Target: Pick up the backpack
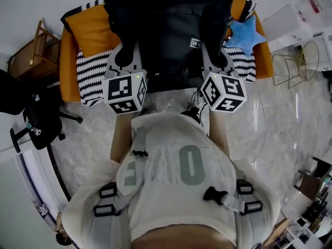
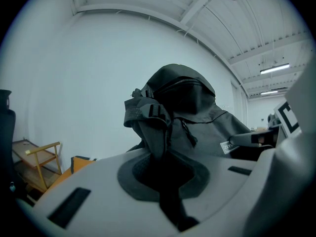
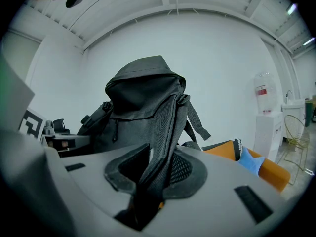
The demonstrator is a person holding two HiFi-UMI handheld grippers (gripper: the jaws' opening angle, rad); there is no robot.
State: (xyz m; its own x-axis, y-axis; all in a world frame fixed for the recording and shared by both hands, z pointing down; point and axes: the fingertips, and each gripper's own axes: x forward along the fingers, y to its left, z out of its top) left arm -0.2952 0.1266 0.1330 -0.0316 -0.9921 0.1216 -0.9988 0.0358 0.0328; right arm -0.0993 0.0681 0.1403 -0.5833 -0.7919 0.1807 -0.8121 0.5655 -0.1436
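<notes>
A dark grey backpack (image 1: 171,30) hangs upright between my two grippers, over an orange sofa (image 1: 93,32). My left gripper (image 1: 126,61) is shut on one shoulder strap (image 2: 150,132), which runs down between its jaws. In the right gripper view the other padded mesh strap (image 3: 165,142) passes through the jaws of my right gripper (image 1: 215,58), which is shut on it. The backpack's body (image 2: 187,112) rises ahead of both cameras, top flap folded over (image 3: 143,83). Both marker cubes (image 1: 124,92) sit close to the person's chest.
The orange sofa carries black-and-white striped cushions (image 1: 91,74) and a blue star pillow (image 1: 246,35). A black office chair (image 1: 36,113) stands at the left, a wooden chair (image 1: 31,51) behind it. A wire stool (image 1: 301,61) and a white unit (image 1: 295,19) stand at the right.
</notes>
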